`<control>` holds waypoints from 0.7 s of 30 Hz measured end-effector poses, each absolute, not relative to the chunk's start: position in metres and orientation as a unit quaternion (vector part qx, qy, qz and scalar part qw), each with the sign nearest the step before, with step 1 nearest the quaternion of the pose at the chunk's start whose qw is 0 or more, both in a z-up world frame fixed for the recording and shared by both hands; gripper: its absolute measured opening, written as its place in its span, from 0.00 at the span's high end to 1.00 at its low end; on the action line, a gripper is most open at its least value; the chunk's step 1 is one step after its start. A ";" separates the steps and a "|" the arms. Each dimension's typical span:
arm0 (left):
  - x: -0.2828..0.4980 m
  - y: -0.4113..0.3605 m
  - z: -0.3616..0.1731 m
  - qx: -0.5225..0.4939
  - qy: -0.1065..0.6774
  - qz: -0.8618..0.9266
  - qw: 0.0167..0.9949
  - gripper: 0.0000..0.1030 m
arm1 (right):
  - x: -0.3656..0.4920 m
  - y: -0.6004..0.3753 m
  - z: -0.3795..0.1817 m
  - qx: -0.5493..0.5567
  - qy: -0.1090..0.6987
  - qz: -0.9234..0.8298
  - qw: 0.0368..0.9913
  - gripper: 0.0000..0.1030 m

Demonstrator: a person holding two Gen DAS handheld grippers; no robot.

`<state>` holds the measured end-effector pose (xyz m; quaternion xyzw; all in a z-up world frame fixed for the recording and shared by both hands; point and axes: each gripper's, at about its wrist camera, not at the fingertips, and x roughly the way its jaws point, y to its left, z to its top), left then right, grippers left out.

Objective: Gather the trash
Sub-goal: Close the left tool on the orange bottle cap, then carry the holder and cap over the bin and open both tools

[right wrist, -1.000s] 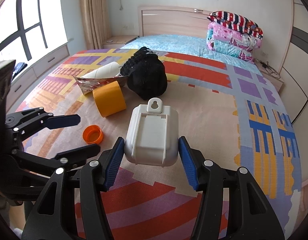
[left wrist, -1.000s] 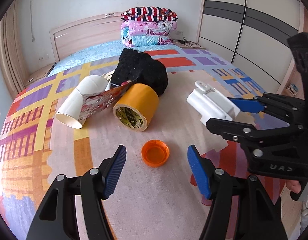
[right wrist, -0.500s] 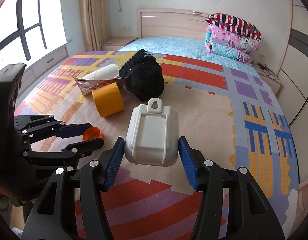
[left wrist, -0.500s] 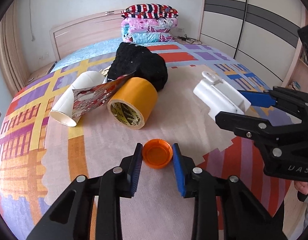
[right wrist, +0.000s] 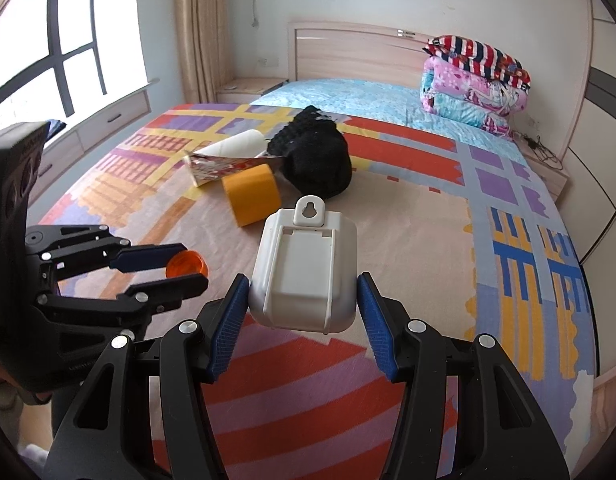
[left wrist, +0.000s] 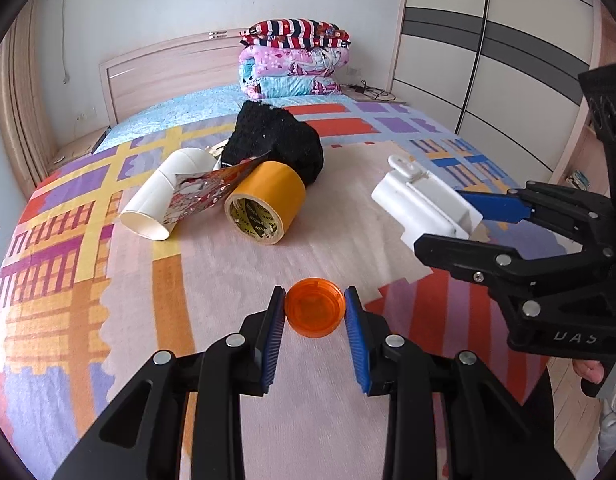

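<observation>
Since a second ago, left gripper (left wrist: 315,312) closes from wide onto the orange cap (left wrist: 315,313), low in frame. Right gripper (right wrist: 303,300) pinches the white plastic holder (right wrist: 306,270), centre frame.

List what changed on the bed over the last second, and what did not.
The left gripper closed from wide open onto the orange cap and lifted it off the bedspread. The right gripper kept its grip on the white plastic box throughout. The tape roll, white tube, foil wrapper and black knitted thing lie where they were.
</observation>
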<state>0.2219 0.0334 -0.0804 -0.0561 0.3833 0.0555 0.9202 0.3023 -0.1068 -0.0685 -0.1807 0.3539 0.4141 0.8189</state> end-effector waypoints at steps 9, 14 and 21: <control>0.187 0.023 -0.077 -0.066 0.375 0.042 0.924 0.72 | 0.271 -0.124 -0.060 -0.184 0.346 0.428 0.814 0.47; 0.162 0.009 -0.073 -0.064 0.371 0.017 0.927 0.72 | 0.248 -0.137 -0.058 -0.191 0.339 0.440 0.809 0.47; 0.133 -0.001 -0.074 -0.056 0.370 0.007 0.927 0.72 | 0.221 -0.153 -0.059 -0.184 0.340 0.453 0.804 0.47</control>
